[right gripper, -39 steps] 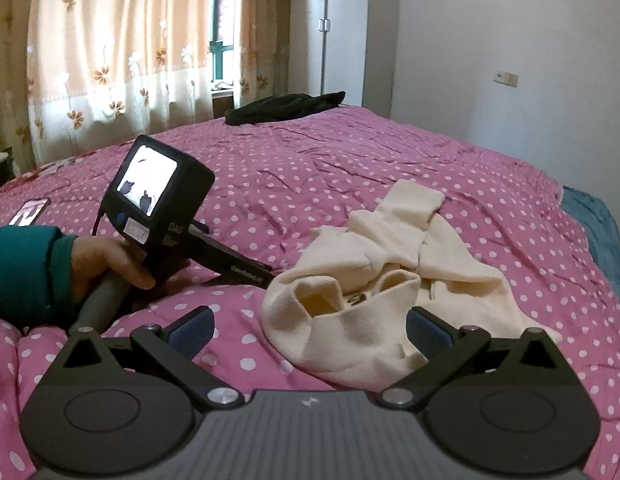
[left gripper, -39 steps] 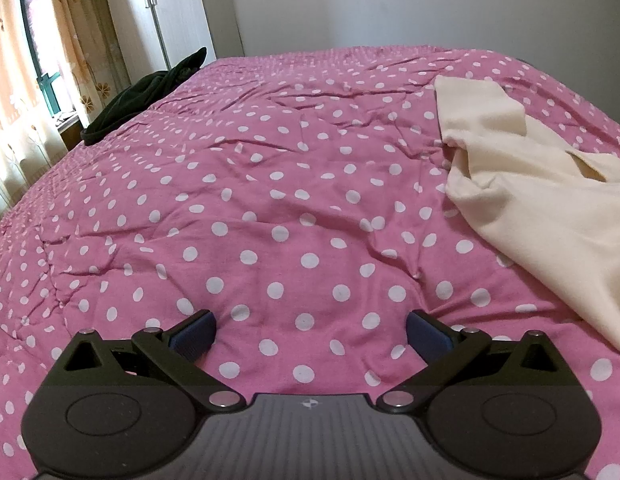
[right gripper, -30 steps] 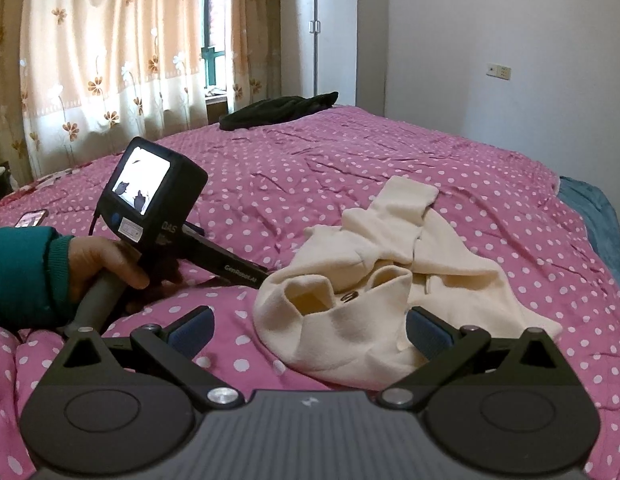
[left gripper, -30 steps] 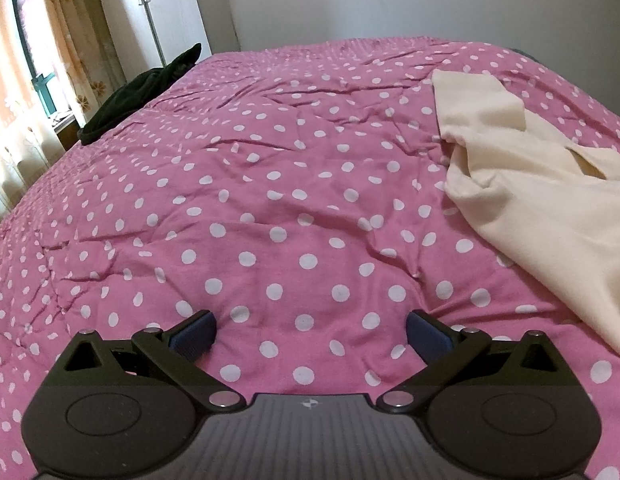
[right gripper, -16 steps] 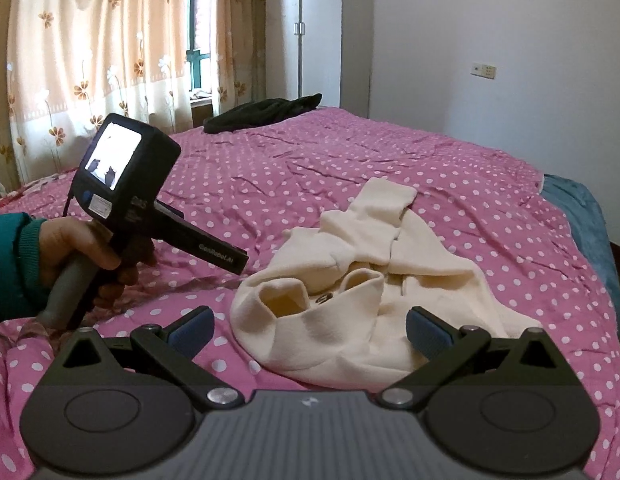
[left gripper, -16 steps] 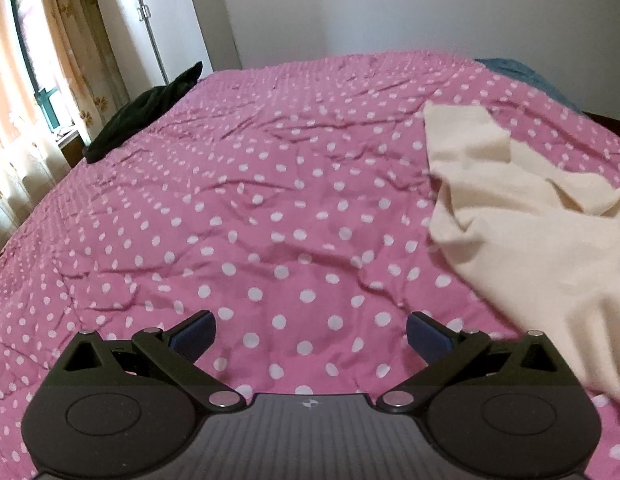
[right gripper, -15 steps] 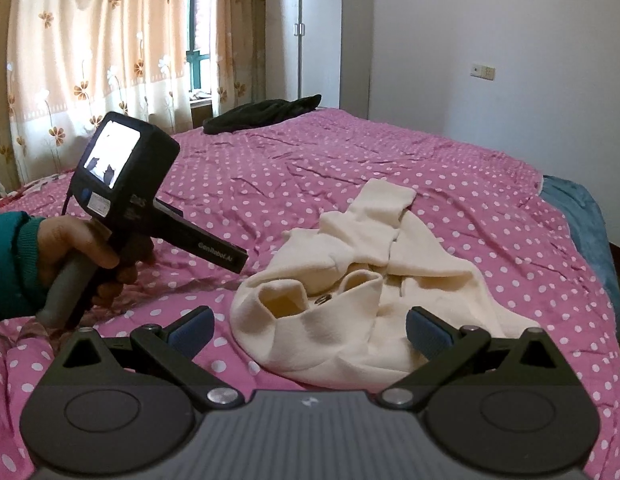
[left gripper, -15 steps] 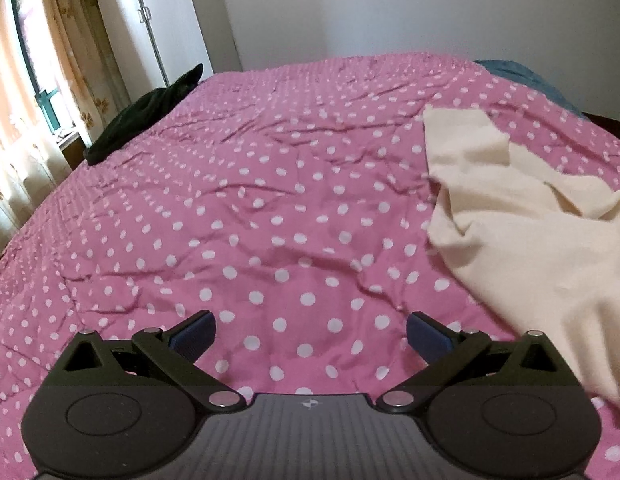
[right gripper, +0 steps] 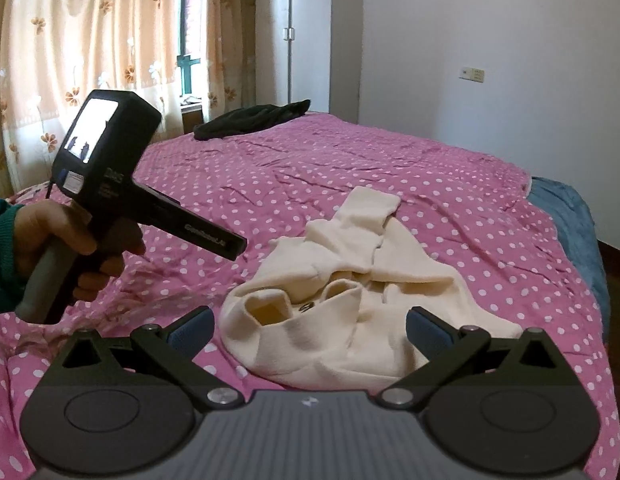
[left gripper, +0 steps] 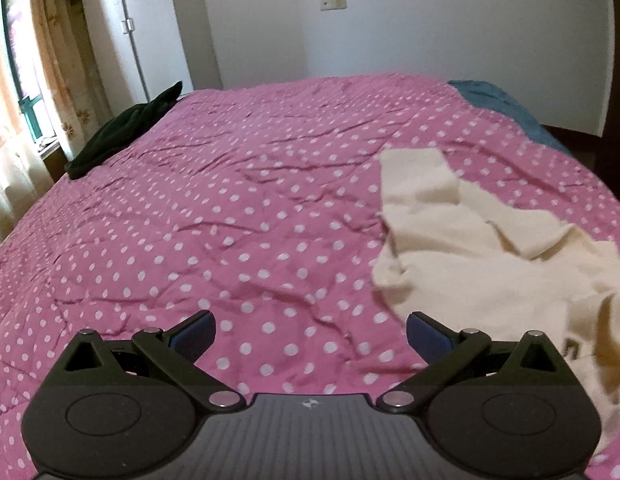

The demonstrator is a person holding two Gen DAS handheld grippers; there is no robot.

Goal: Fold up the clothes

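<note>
Cream garment (right gripper: 349, 292) crumpled, shape unclear, cut off right; both grippers' jaws spread, empty.

Cream garment (right gripper: 349, 292), crumpled and unfolded, lies on pink polka-dot bedspread (right gripper: 349, 168); collar opening faces near, one sleeve extends far.

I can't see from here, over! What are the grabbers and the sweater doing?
Left gripper open, empty. Right gripper open, empty. Cream sweater crumpled on the bed, ungrasped. Nothing in the way.

Garment (right gripper: 349, 280) on bed (right gripper: 294, 168) (dark clothes (right gripper: 250, 118) behind).
</note>
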